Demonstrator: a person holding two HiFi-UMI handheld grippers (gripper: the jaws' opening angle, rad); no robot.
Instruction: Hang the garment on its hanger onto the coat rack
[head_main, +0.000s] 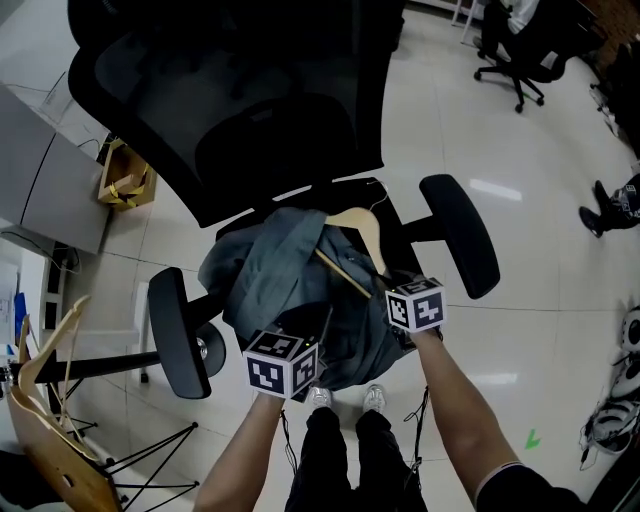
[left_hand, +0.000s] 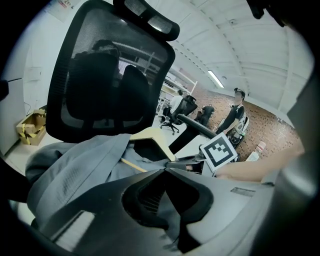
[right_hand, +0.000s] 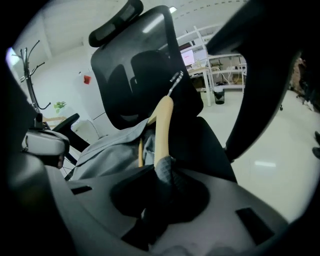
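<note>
A grey-blue garment (head_main: 270, 270) lies crumpled on the seat of a black office chair (head_main: 230, 110), partly draped over a wooden hanger (head_main: 355, 235). My right gripper (head_main: 385, 285) is shut on the hanger's arm (right_hand: 162, 130), with a fold of the garment caught between the jaws (right_hand: 162, 172). The hanger's metal hook (right_hand: 175, 80) points up toward the backrest. My left gripper (head_main: 305, 335) sits low over the garment (left_hand: 75, 165), its jaws together (left_hand: 164, 169) with fabric between them. The hanger (left_hand: 152, 140) shows just beyond it. A coat rack (right_hand: 30, 65) stands far left.
The chair's armrests (head_main: 460, 235) (head_main: 178, 335) flank the seat. At the left are a cardboard box (head_main: 125, 180) and a wooden chair (head_main: 50, 440) with a black stand beside it. Another office chair (head_main: 515, 60) stands at the back right on the glossy tile floor.
</note>
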